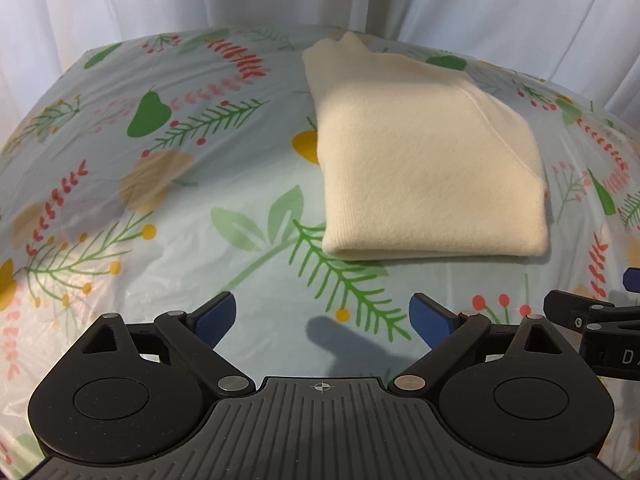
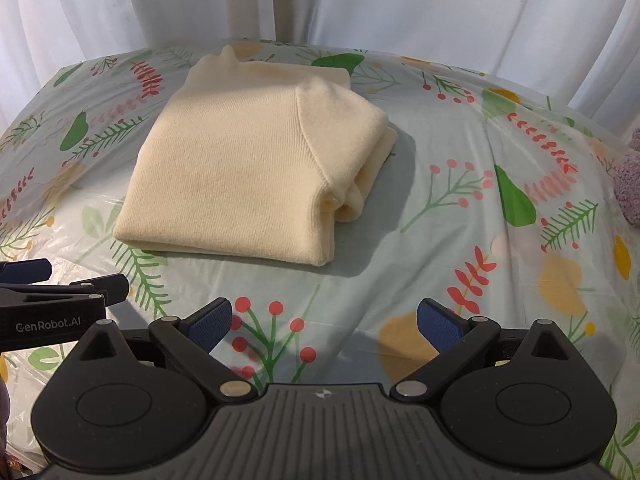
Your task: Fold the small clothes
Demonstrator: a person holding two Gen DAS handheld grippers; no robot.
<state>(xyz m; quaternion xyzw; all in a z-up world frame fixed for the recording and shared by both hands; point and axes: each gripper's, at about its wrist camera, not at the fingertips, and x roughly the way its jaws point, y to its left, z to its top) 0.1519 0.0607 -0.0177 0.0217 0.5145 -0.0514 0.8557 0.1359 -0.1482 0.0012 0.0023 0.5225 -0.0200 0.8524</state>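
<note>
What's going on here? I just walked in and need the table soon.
A person is folding small clothes with two handheld grippers. The cream knit garment lies folded into a compact stack on the floral tablecloth. The left gripper and right gripper are both open, holding nothing, on the near side of it. A fuzzy purple item sits at the right edge.

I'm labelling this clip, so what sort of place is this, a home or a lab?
Probably a home-style folding station, though it could be staged. A floral plastic tablecloth covers the surface, white curtains hang behind it, and a folded cream sweater lies on top. A fuzzy purple item sits at the right edge.
</note>
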